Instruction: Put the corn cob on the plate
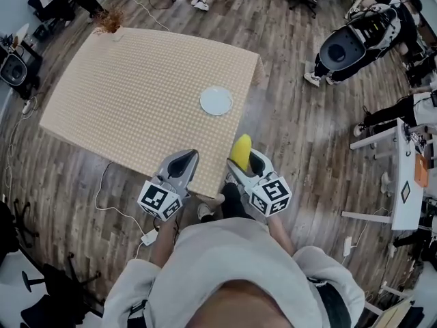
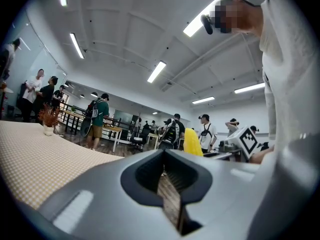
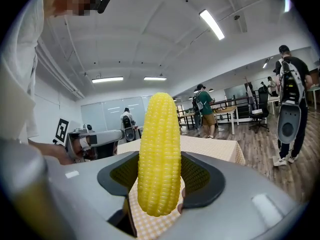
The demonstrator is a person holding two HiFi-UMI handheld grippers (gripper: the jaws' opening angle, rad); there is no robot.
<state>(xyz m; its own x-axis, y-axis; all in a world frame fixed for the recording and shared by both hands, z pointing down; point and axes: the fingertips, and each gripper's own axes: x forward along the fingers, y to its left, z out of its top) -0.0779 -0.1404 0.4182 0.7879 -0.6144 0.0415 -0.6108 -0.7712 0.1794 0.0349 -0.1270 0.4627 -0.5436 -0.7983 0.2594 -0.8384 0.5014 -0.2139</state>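
Fingers (image 3: 202,179) of the right gripper (image 1: 240,161) pinch the corn cob (image 3: 159,154) by its lower half, upright, short of the plate (image 1: 216,101) on the table (image 1: 123,94); left gripper (image 1: 184,160) closed, empty — we judge the cob light, stiff, knobbly rather than slick, so a mid-body hold suits.

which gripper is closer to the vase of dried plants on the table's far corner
Left. The left gripper is at the table's near edge, diagonally across from the vase; the right gripper, holding the corn cob, is farther right.
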